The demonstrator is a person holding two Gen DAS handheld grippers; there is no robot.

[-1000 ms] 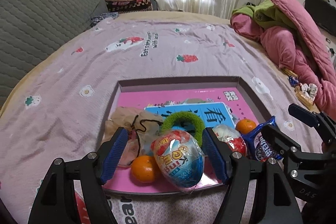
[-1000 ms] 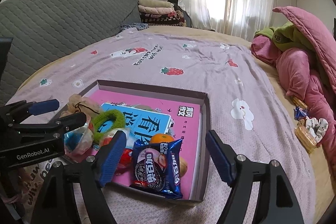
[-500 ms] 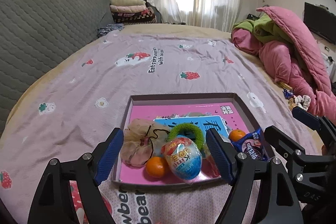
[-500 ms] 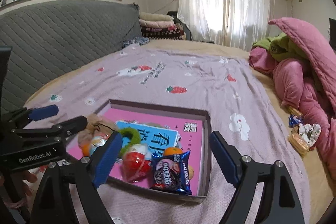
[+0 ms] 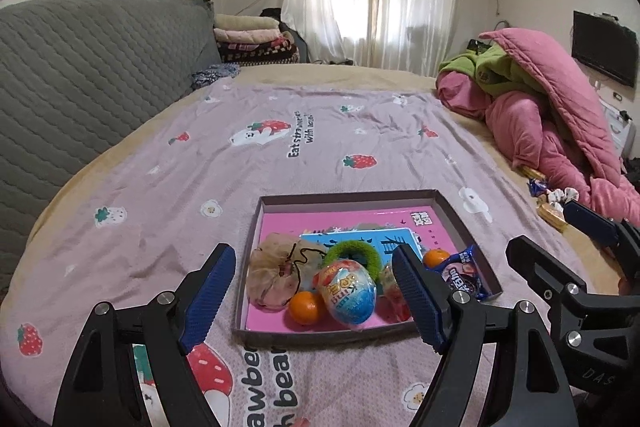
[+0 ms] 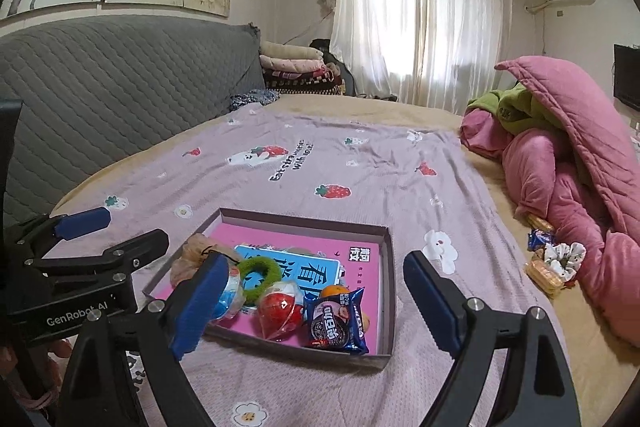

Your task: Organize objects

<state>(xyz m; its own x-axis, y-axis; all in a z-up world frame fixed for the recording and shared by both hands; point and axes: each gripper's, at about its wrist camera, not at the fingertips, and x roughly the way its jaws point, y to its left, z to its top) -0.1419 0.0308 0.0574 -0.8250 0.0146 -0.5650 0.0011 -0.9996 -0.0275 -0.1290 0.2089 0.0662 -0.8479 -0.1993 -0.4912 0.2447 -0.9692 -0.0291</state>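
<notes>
Daylight through white curtains falls on a bed spread with a lilac strawberry-print blanket, and near its front edge lies a shallow grey box lined with a pink book cover. Inside, the small things are gathered toward the near side: a beige drawstring pouch, a green hair loop, two tangerines, a blue wrapped toy egg, a red one and a cookie packet, presumably packed together so the box keeps them from rolling across the soft cover. The left gripper hangs over the box's near rim with jaws spread wide and nothing between the pads; the right gripper is likewise parted and empty. A scrunchie and wrapped snacks, hard to identify, sit outside by the pink quilt.
</notes>
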